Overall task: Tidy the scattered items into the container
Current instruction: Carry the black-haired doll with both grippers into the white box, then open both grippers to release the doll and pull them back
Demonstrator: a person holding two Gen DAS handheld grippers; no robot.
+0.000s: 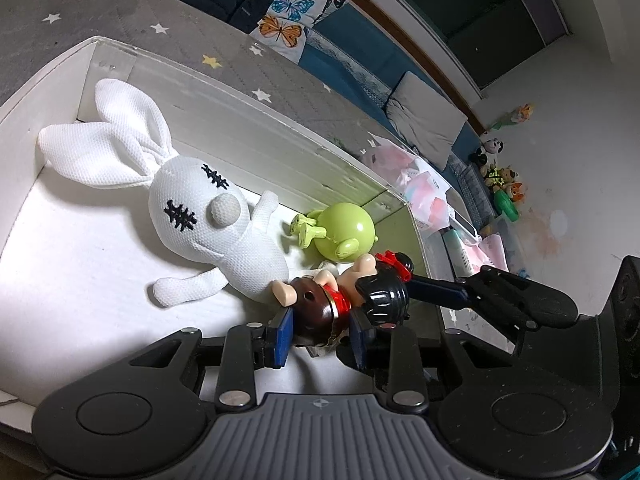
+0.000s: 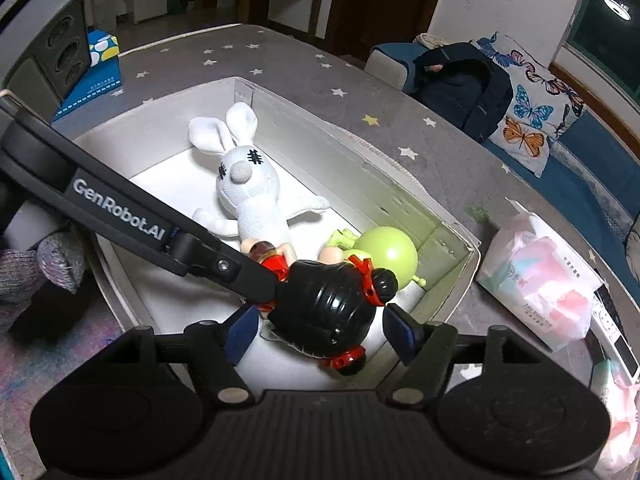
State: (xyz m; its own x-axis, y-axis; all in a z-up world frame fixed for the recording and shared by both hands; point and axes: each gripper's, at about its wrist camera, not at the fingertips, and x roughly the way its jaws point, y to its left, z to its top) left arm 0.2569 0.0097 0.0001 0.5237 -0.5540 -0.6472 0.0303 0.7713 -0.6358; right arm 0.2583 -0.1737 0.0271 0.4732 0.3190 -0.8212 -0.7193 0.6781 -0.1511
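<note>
A white box (image 1: 280, 136) (image 2: 452, 224) holds a white plush rabbit (image 1: 208, 224) (image 2: 248, 196) and a green round figure (image 1: 344, 232) (image 2: 388, 250). A doll with black hair and red bows (image 1: 352, 292) (image 2: 328, 312) lies over the box's near right end. My left gripper (image 1: 320, 336) is shut on the doll's brown body. My right gripper (image 2: 320, 332) is spread around the doll's black head, its blue pads (image 2: 400, 332) apart from it. In the left wrist view the right gripper (image 1: 508, 300) reaches in from the right by the doll's head.
The box stands on a grey star-patterned mat (image 2: 304, 76). Plastic-wrapped tissue packs (image 2: 540, 280) lie just right of the box. A dark backpack (image 2: 464, 84) and a butterfly cushion (image 2: 528, 112) sit behind. A blue box (image 2: 96, 76) stands at far left.
</note>
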